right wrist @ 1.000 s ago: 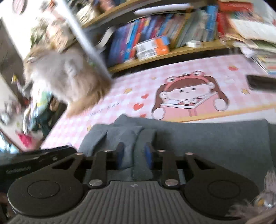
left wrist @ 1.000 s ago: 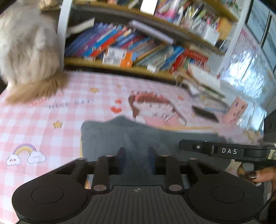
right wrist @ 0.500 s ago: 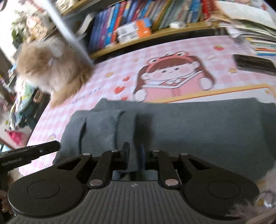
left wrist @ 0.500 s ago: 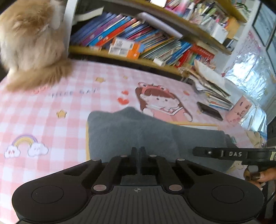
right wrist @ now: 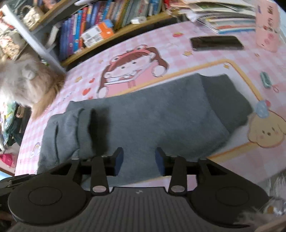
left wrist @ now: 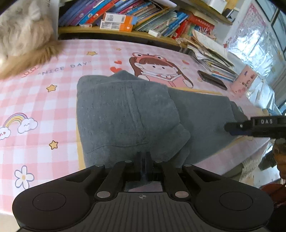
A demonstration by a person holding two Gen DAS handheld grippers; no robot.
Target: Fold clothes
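Note:
A grey garment (left wrist: 128,114) lies on the pink checked mat, its left part folded over the rest. It also shows in the right wrist view (right wrist: 146,121), stretching from a bunched fold at the left to a darker end at the right. My left gripper (left wrist: 143,157) has its jaws closed together at the garment's near edge; whether cloth sits between them is hidden. My right gripper (right wrist: 139,160) is open above the garment's near edge, holding nothing. The right gripper's tip also shows in the left wrist view (left wrist: 250,126), at the garment's right end.
A fluffy cat (left wrist: 23,39) sits at the mat's far left, also in the right wrist view (right wrist: 26,82). A black phone (right wrist: 216,42), a pink box (left wrist: 244,80), stacked papers (left wrist: 209,55) and a bookshelf (left wrist: 143,16) line the far side.
My right gripper was shut on the garment half a second ago and has opened, letting it go. My left gripper closed and stays closed. The folded part now lies laid over.

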